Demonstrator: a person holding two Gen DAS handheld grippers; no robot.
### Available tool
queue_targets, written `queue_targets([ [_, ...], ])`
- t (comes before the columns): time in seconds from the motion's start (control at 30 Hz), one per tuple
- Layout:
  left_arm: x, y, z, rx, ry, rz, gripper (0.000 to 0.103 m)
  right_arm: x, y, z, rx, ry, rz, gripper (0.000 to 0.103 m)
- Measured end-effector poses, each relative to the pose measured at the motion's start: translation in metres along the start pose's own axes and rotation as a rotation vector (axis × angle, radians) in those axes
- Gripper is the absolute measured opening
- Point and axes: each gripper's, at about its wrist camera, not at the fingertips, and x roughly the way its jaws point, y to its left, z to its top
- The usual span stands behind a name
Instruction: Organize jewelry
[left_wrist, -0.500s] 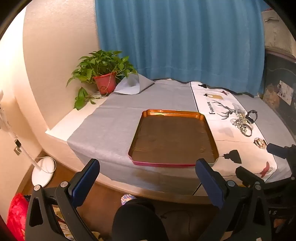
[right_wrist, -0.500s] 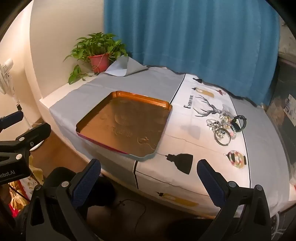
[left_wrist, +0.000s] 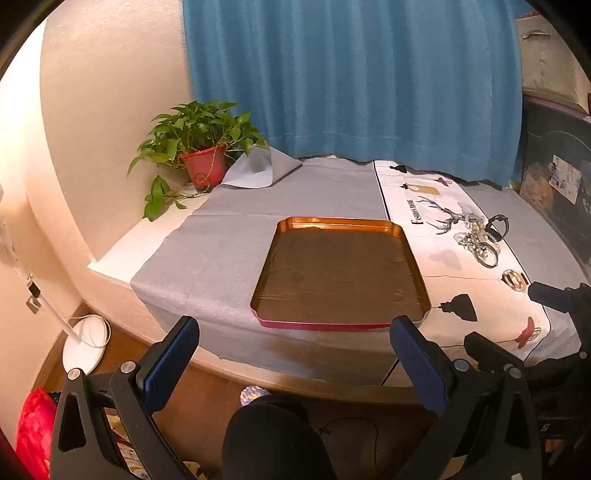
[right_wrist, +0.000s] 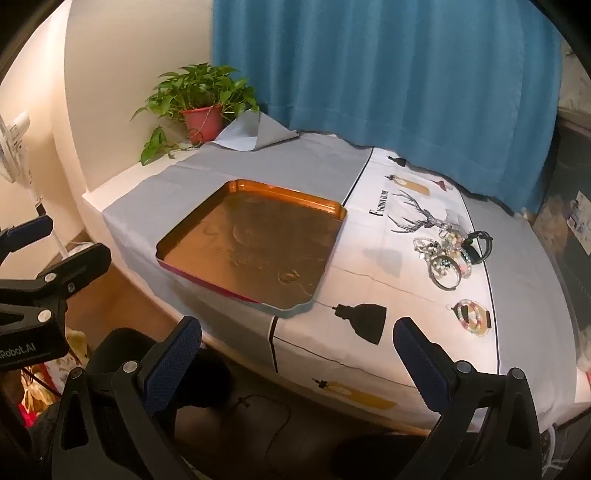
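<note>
An orange-rimmed tray (left_wrist: 340, 220) (right_wrist: 280, 190) with a brown floor lies bare on the grey cloth. To its right, a pile of bracelets and bangles (left_wrist: 478, 243) (right_wrist: 448, 254) rests on the white printed runner, with a black band (right_wrist: 480, 242) at its far side. One beaded bracelet (left_wrist: 515, 280) (right_wrist: 472, 317) lies apart, nearer the front edge. My left gripper (left_wrist: 293, 339) hangs open before the table's front edge, facing the tray. My right gripper (right_wrist: 297, 341) is open too, low at the front edge between tray and jewelry. Both hold nothing.
A potted plant (left_wrist: 203, 147) (right_wrist: 201, 107) stands at the far left corner by a folded-up cloth corner (right_wrist: 255, 131). A blue curtain (left_wrist: 351, 74) hangs behind the table. A white fan base (left_wrist: 86, 343) sits on the floor at left. The left gripper (right_wrist: 33, 295) shows in the right wrist view.
Both views have shifted only slightly; the tray and the jewelry lie where they were, and both grippers stay wide open.
</note>
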Motion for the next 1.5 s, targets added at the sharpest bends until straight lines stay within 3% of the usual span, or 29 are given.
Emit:
queue_targets([
  [1.5, -0.0005, -0.0021, 0.0004, 0.017, 0.004, 0.002, 0.103, -0.0045, -0.0028, -0.0018, 0.034, 0.013, 0.021, 0.103],
])
